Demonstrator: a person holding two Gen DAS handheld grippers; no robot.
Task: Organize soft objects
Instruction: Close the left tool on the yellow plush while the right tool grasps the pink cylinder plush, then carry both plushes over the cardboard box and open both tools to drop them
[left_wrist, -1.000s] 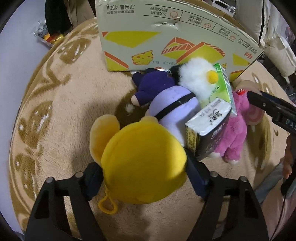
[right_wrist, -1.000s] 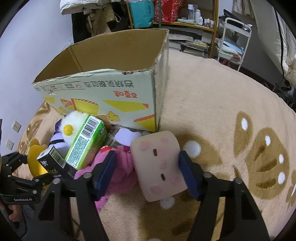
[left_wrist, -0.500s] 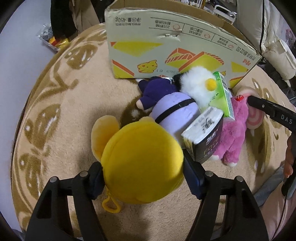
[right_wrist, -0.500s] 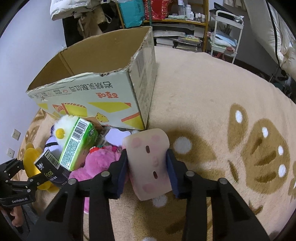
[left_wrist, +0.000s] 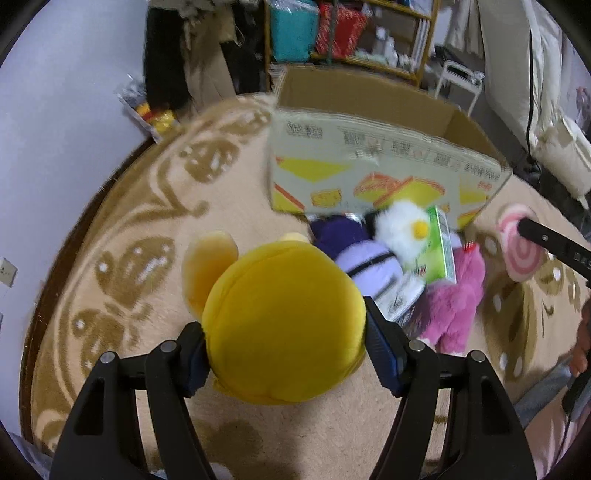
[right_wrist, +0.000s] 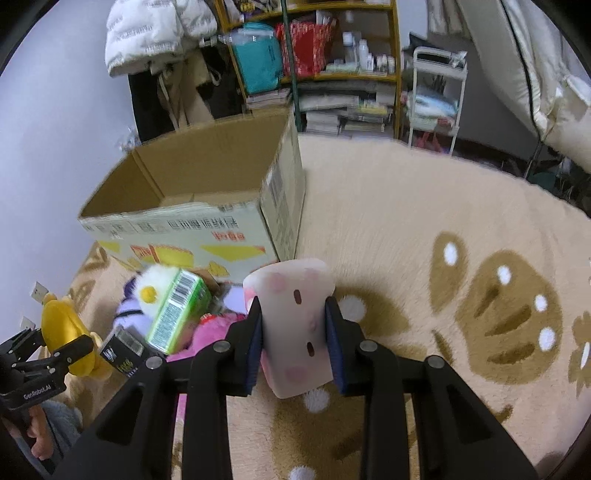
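Plush round yellow toy (left_wrist: 284, 325) squeezed in left gripper (left_wrist: 286, 354), squashy pink cushion (right_wrist: 293, 325) in right gripper (right_wrist: 293, 343).

Probably a home bedroom: patterned rug (right_wrist: 424, 206), cluttered shelf (right_wrist: 332, 66), bedding (right_wrist: 546, 74)

Floor: beige carpet (right_wrist: 424, 229), brown patterns. On it: open cardboard box (right_wrist: 207, 229); just in front, touching pile — pink plush (left_wrist: 458, 291), purple plush (left_wrist: 369, 258), white fluffy toy (left_wrist: 402, 229), green carton (right_wrist: 177, 314), dark carton (right_wrist: 123, 350).
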